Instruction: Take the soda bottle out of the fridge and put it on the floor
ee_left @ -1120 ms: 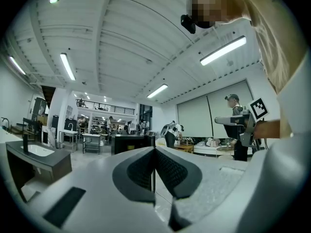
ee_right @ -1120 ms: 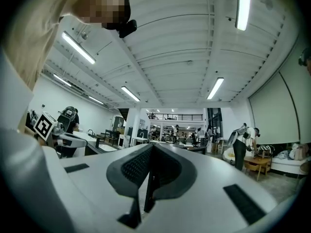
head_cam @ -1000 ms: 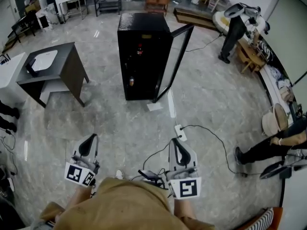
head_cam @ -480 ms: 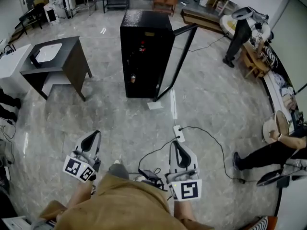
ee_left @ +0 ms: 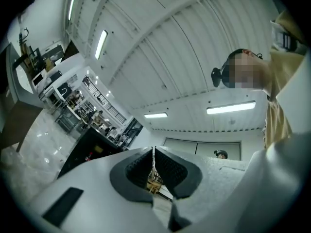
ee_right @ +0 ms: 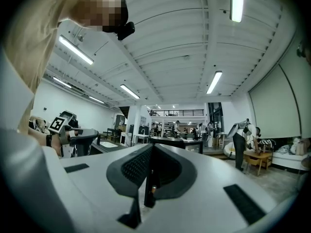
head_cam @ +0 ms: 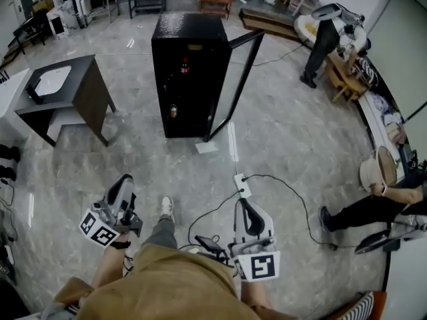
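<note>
The black fridge [head_cam: 190,72] stands ahead on the marble floor, its glass door [head_cam: 235,79] swung open to the right. A dark soda bottle with a red label [head_cam: 185,65] stands on an upper shelf inside, and a small can [head_cam: 173,111] on a lower one. Both grippers are far short of the fridge, low in the head view. My left gripper [head_cam: 124,183] is rolled to one side and shut, with nothing in it. My right gripper [head_cam: 244,205] is also shut and holds nothing. In the left gripper view the closed left gripper [ee_left: 153,153] points upward at the ceiling.
A dark desk [head_cam: 73,95] carrying a white basin stands left of the fridge. A power strip [head_cam: 241,184] and its black cable lie on the floor between me and the fridge, near a white paper [head_cam: 205,147]. People [head_cam: 325,42] stand at the right. My shoe [head_cam: 166,207] is forward.
The left gripper has rolled and shifted left and lower in the view. My foot has stepped forward between the grippers. The fridge sits further left in the picture.
</note>
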Motion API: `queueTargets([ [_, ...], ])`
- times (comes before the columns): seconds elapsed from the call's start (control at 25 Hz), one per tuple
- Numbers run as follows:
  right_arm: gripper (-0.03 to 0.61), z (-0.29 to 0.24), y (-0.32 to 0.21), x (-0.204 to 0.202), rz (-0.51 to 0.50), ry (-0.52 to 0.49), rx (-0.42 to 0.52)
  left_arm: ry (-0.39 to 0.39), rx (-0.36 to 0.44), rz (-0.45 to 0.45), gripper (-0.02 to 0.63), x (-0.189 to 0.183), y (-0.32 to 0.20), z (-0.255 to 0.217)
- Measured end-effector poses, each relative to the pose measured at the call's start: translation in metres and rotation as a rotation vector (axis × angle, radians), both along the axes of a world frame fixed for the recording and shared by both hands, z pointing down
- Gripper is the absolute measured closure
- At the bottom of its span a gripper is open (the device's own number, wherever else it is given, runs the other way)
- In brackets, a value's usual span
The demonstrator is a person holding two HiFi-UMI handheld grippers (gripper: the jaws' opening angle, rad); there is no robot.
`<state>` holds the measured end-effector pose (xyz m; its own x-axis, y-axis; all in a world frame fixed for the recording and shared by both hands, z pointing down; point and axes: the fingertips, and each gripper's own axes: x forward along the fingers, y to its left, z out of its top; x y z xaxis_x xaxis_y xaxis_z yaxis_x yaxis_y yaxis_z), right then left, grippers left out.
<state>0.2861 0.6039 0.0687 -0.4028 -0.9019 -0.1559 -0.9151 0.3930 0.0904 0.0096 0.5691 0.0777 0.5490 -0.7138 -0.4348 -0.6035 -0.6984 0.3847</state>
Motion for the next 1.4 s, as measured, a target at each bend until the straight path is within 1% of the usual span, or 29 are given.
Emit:
queueTargets([
  [0.08, 0.575, 0.001, -0.021, -0.001, 0.016, 0.001, 0.001, -0.045, 0.025, -0.015, 0.607, -0.002, -0.027, 0.002],
  [0.16, 0.575, 0.003, -0.046, -0.003, 0.03, 0.004, -0.009, -0.142, 0.06, -0.026, 0.609, 0.001, -0.054, 0.004],
  [0.2, 0.575, 0.004, -0.061, -0.004, 0.036, 0.01, -0.017, -0.186, 0.083, -0.021, 0.611, 0.004, -0.068, 0.004],
  [0.28, 0.575, 0.005, -0.094, -0.009, 0.035, 0.033, -0.032, -0.229, 0.118, 0.017, 0.611, 0.007, -0.097, 0.002],
  [0.32, 0.575, 0.003, -0.113, -0.014, 0.033, 0.04, -0.036, -0.237, 0.12, 0.035, 0.612, 0.006, -0.114, 0.001],
  [0.4, 0.575, -0.004, -0.151, -0.027, 0.035, 0.024, -0.039, -0.246, 0.094, 0.051, 0.612, -0.001, -0.154, 0.005],
  [0.56, 0.575, -0.008, -0.223, -0.054, 0.033, 0.022, -0.06, -0.291, 0.032, 0.016, 0.612, -0.022, -0.233, 0.011],
  [0.68, 0.575, -0.015, -0.269, -0.074, 0.03, 0.033, -0.074, -0.328, 0.006, 0.007, 0.612, -0.038, -0.278, 0.01],
  [0.84, 0.575, -0.023, -0.32, -0.101, 0.041, 0.045, -0.091, -0.345, -0.035, 0.009, 0.612, -0.062, -0.333, 0.017],
  [1.0, 0.575, -0.036, -0.354, -0.129, 0.053, 0.056, -0.078, -0.355, -0.035, 0.05, 0.612, -0.077, -0.374, 0.02],
  [1.08, 0.575, -0.041, -0.363, -0.136, 0.056, 0.058, -0.073, -0.351, -0.031, 0.051, 0.612, -0.082, -0.389, 0.016],
  [1.16, 0.575, -0.043, -0.37, -0.137, 0.061, 0.062, -0.072, -0.352, -0.029, 0.049, 0.612, -0.083, -0.396, 0.014],
  [1.4, 0.575, -0.048, -0.392, -0.141, 0.063, 0.041, -0.047, -0.389, -0.016, 0.059, 0.612, -0.08, -0.414, 0.011],
])
